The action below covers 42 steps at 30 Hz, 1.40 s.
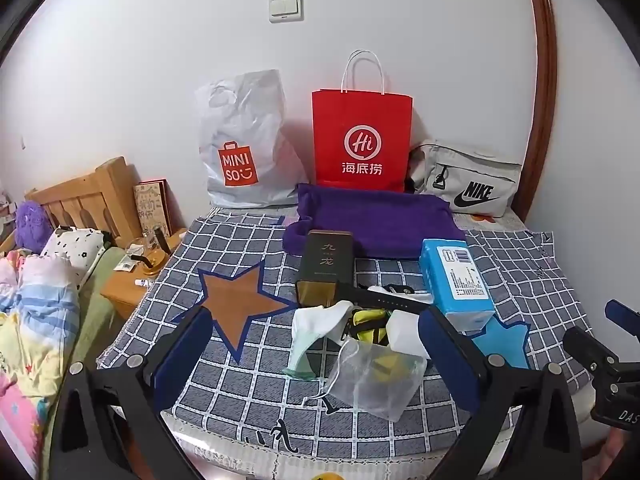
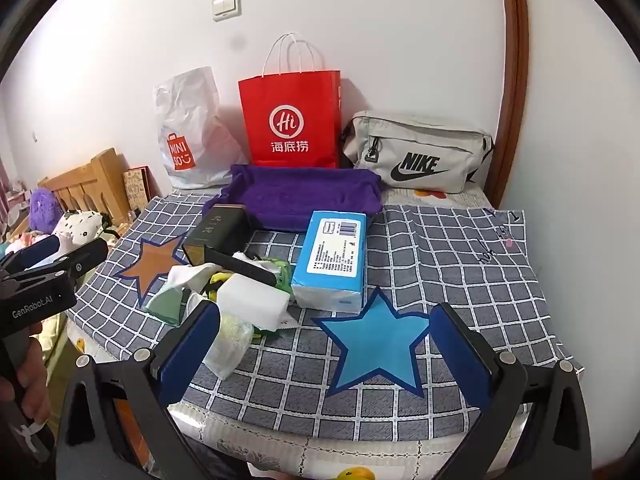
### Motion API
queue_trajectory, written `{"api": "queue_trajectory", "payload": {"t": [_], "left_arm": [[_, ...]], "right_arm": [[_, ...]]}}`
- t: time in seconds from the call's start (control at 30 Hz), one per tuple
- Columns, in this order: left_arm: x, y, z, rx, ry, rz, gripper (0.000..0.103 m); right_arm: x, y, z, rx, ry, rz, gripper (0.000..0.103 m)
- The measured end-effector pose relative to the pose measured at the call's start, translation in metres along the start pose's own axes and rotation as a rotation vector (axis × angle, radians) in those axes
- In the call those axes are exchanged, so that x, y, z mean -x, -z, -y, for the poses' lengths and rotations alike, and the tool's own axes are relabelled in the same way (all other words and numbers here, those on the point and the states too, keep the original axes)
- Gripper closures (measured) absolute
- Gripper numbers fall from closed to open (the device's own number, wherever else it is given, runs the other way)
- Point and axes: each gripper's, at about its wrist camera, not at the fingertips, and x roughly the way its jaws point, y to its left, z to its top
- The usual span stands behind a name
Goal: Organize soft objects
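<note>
A small heap of soft things lies on the checked cloth (image 1: 248,384): a white and green sock (image 1: 316,324), a clear mesh pouch (image 1: 372,380), a yellow and black item (image 1: 368,326) and a white foam block (image 1: 404,332). My left gripper (image 1: 320,356) hovers open in front of the heap, and the pouch shows between its blue pads without touching them. My right gripper (image 2: 326,360) is open over the blue star (image 2: 376,340), just right of the heap (image 2: 240,300). A blue tissue pack (image 2: 332,256) and a folded purple towel (image 2: 304,196) lie behind it.
A dark box (image 1: 326,268) and a black strap (image 1: 380,300) lie beside the heap. A white Miniso bag (image 1: 244,140), a red paper bag (image 1: 362,136) and a grey Nike pouch (image 1: 468,180) lean on the wall. A bed and wooden nightstand (image 1: 124,292) stand left.
</note>
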Motion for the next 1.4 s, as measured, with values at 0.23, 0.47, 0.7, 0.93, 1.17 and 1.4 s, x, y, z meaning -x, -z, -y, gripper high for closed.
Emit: {"api": "queue_trajectory", "payload": {"t": [0.23,0.47,0.7,0.93,1.17,1.4], "left_arm": [[0.0002,0.0008,0.0012,-0.005,-0.001,0.002,0.000],[0.0005,0.0011,0.0015,-0.008,-0.001,0.002,0.000],[0.0003,0.0018,0.0013,-0.008,-0.002,0.004,0.000],[0.0007,0.0020,0.0011,-0.009,-0.001,0.006,0.000],[0.0008,0.0020,0.0013,-0.009,-0.003,0.005,0.000],[-0.0002,0.0029,0.0027,-0.010,-0.002,0.005,0.000]], "right_arm": [[-0.0022,-0.0014,0.0010,0.000,0.000,-0.001,0.000],[-0.0008,-0.0016,-0.0002,-0.002,-0.002,0.002,0.000],[-0.0004,-0.0015,-0.0005,-0.003,-0.003,0.003,0.000],[0.0018,-0.0030,-0.0032,0.000,-0.007,0.005,0.000],[0.0022,-0.0039,-0.0035,0.002,-0.011,0.008,0.000],[0.0030,-0.0034,-0.0036,0.003,-0.010,0.011,0.000]]}}
